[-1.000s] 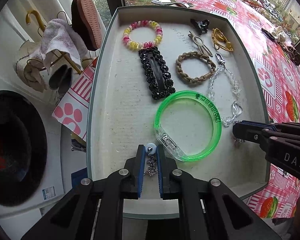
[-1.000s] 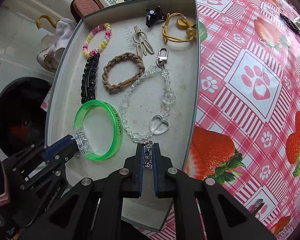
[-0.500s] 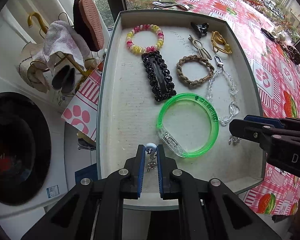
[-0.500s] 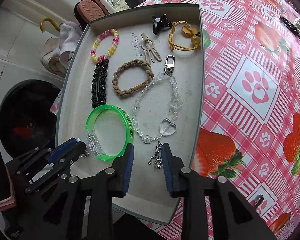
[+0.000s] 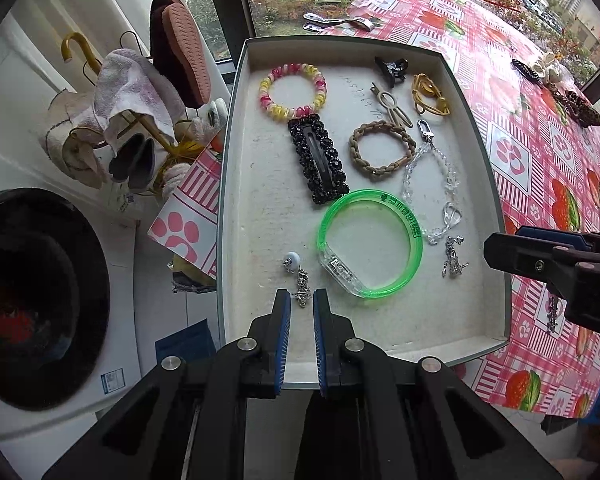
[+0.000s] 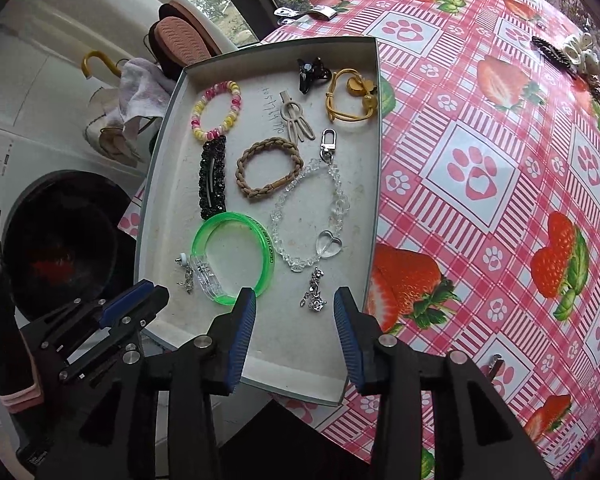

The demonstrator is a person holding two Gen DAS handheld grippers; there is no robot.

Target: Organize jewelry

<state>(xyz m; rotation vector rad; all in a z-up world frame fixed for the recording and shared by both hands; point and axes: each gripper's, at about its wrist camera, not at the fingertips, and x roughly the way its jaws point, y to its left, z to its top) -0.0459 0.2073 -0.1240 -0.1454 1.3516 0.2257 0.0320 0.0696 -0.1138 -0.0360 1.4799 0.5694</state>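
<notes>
A shallow white tray (image 5: pixel 256 200) (image 6: pixel 168 184) holds several pieces of jewelry. A pearl-topped silver earring (image 5: pixel 298 276) lies on its floor just ahead of my left gripper (image 5: pixel 299 298), which is slightly open and empty; the earring also shows in the right wrist view (image 6: pixel 186 272). A second silver earring (image 6: pixel 316 296) (image 5: pixel 452 256) lies free in front of my right gripper (image 6: pixel 295 300), which is wide open. A green bangle (image 5: pixel 370 242) (image 6: pixel 236 256) lies between the two earrings.
The tray also holds a pink-yellow bead bracelet (image 5: pixel 292 92), black beaded clip (image 5: pixel 318 158), brown braided band (image 5: pixel 382 148), clear crystal chain (image 5: pixel 432 184), beige clip, yellow cord and black claw clip. The strawberry tablecloth (image 6: pixel 500 180) lies to the right. A washing machine (image 5: pixel 32 300) stands left.
Both grippers opened and let go of their earrings, which now lie on the tray floor. Both grippers have drawn back from the tray.
</notes>
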